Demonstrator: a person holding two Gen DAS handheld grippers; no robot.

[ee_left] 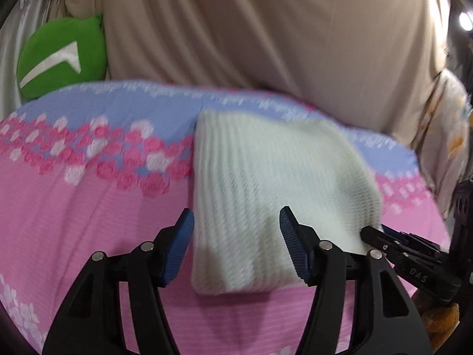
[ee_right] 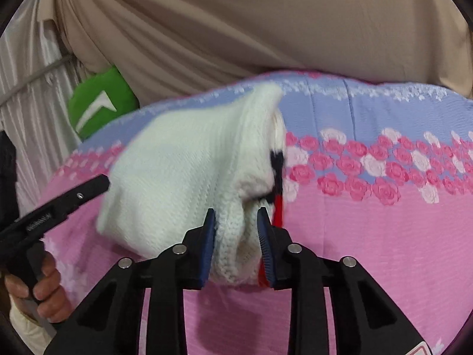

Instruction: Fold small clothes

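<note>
White knit garment (ee_left: 260, 183) lies on pink-and-blue floral bed cover (ee_left: 88, 207), stretching from the blue band at the far edge down into the pink area. Right gripper (ee_right: 236, 245) jaws clamped on a bunched fold of the knit, black and red trim showing beside it. Left gripper (ee_left: 236, 245) jaws apart, hovering over the knit's near edge, gripping nothing. Green cushion (ee_left: 62, 56) at far left corner, beige drape (ee_left: 266, 29) behind.

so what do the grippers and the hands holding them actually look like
Both the left gripper and right gripper have black plastic linkage arms with silver pivot pins and ribbed blue finger pads. One side carries small white lettering. The bare left hand shows a cream cuff.
</note>
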